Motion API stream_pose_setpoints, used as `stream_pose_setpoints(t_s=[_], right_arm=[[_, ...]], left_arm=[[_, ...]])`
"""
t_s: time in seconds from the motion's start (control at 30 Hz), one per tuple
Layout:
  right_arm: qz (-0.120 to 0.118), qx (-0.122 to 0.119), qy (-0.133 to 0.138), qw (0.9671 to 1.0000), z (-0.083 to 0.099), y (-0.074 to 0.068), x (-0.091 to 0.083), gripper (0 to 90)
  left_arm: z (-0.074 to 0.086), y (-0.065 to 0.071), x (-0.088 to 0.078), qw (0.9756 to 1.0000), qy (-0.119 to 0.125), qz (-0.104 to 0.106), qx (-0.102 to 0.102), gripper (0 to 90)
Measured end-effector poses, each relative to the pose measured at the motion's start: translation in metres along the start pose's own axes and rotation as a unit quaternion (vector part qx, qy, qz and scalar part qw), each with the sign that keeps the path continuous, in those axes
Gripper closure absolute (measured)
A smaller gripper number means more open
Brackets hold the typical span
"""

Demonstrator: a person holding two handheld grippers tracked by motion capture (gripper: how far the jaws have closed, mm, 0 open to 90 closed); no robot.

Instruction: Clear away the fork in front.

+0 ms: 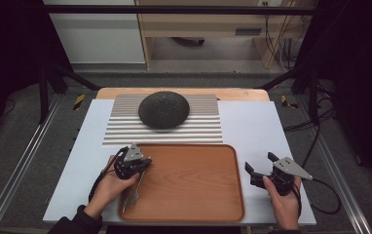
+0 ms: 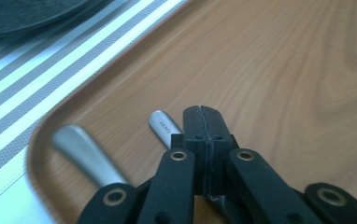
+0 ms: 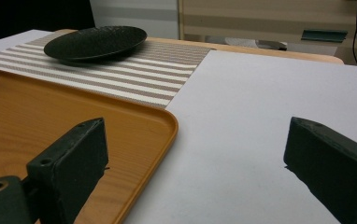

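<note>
My left gripper [image 1: 146,162] hovers low over the near-left corner of the wooden tray [image 1: 198,175], its jaws shut pad against pad. In the left gripper view [image 2: 202,114] a steel handle end [image 2: 162,125] pokes out from under the jaws, and a second handle [image 2: 83,154] lies to its left on the tray [image 2: 284,70]. From above, a fork [image 1: 133,192] lies in that corner, tines toward the person. My right gripper [image 1: 261,163] [image 3: 197,140] is open over the white table, right of the tray [image 3: 36,121], with nothing between its fingers.
A dark textured plate [image 1: 163,109] [image 3: 95,42] [image 2: 22,14] rests on a striped placemat [image 1: 203,126] beyond the tray. The white tabletop [image 1: 257,126] spreads on both sides. Dark frame posts and cables stand around the table.
</note>
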State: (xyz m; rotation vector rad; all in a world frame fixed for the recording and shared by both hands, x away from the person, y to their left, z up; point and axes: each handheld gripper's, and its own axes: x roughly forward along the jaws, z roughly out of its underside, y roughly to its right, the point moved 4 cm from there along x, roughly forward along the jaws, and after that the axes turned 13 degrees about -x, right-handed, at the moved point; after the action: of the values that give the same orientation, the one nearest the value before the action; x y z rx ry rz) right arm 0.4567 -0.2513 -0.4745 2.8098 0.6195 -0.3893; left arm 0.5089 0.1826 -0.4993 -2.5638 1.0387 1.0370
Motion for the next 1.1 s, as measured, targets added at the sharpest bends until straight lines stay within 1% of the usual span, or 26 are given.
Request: stream_pose_setpoints(t_s=[0.13, 0.2, 0.27, 0.37, 0.43, 0.5, 0.57, 0.6, 0.67, 0.73, 0.8, 0.87, 0.93, 0.97, 1.1], right_arm=[[0.0, 0.0, 0.0, 1.0, 0.0, 0.0, 0.0, 6.6], [0.0, 0.0, 0.001, 1.0, 0.0, 0.0, 0.0, 6.6], [0.0, 0.0, 0.002, 1.0, -0.001, 0.0, 0.0, 6.6], [0.004, -0.002, 0.001, 1.0, -0.001, 0.0, 0.0, 6.7], [0.004, -0.001, 0.002, 1.0, -0.001, 0.0, 0.0, 6.7], [0.003, -0.001, 0.001, 1.0, 0.0, 0.0, 0.0, 6.7], [0.003, -0.002, 0.001, 1.0, 0.0, 0.0, 0.0, 6.7], [0.002, -0.003, 0.001, 1.0, -0.001, -0.001, 0.0, 6.7], [0.001, -0.005, 0.002, 1.0, -0.001, -0.001, 0.0, 6.7], [0.001, -0.006, 0.001, 1.0, -0.001, -0.001, 0.0, 6.7], [0.0, -0.004, 0.001, 1.0, -0.001, -0.001, 0.0, 6.7], [0.001, -0.006, 0.001, 1.0, -0.001, -0.001, 0.001, 6.7], [0.0, -0.006, 0.001, 1.0, -0.001, -0.001, 0.001, 6.7], [0.0, -0.005, 0.0, 1.0, -0.001, -0.001, 0.001, 6.7], [-0.004, -0.006, -0.002, 1.0, -0.001, -0.003, 0.001, 6.6]], left_arm=[[0.003, -0.009, -0.005, 0.9999, 0.002, -0.011, -0.012, 90.0], [0.004, -0.011, -0.007, 0.9997, 0.007, -0.009, -0.021, 90.0], [0.003, -0.012, -0.01, 0.9995, 0.022, -0.008, -0.02, 90.0], [-0.001, -0.014, -0.017, 0.9982, 0.055, -0.006, -0.024, 90.0], [-0.002, -0.015, -0.02, 0.997, 0.073, -0.01, -0.025, 90.0], [0.0, -0.015, -0.023, 0.9956, 0.087, -0.009, -0.032, 90.0], [0.0, -0.016, -0.025, 0.9945, 0.099, -0.017, -0.029, 90.0], [0.0, -0.017, -0.027, 0.9936, 0.108, -0.02, -0.029, 90.0], [0.0, -0.019, -0.03, 0.9917, 0.121, -0.034, -0.029, 85.5], [0.001, -0.022, -0.031, 0.9908, 0.124, -0.048, -0.026, 77.6], [0.002, -0.024, -0.031, 0.9905, 0.12, -0.062, -0.023, 70.0], [0.003, -0.024, -0.031, 0.9903, 0.12, -0.067, -0.022, 64.8], [0.003, -0.025, -0.032, 0.9895, 0.123, -0.072, -0.024, 58.6], [0.003, -0.026, -0.032, 0.9887, 0.126, -0.077, -0.026, 54.9], [0.004, -0.029, -0.032, 0.9879, 0.124, -0.087, -0.034, 46.9]])
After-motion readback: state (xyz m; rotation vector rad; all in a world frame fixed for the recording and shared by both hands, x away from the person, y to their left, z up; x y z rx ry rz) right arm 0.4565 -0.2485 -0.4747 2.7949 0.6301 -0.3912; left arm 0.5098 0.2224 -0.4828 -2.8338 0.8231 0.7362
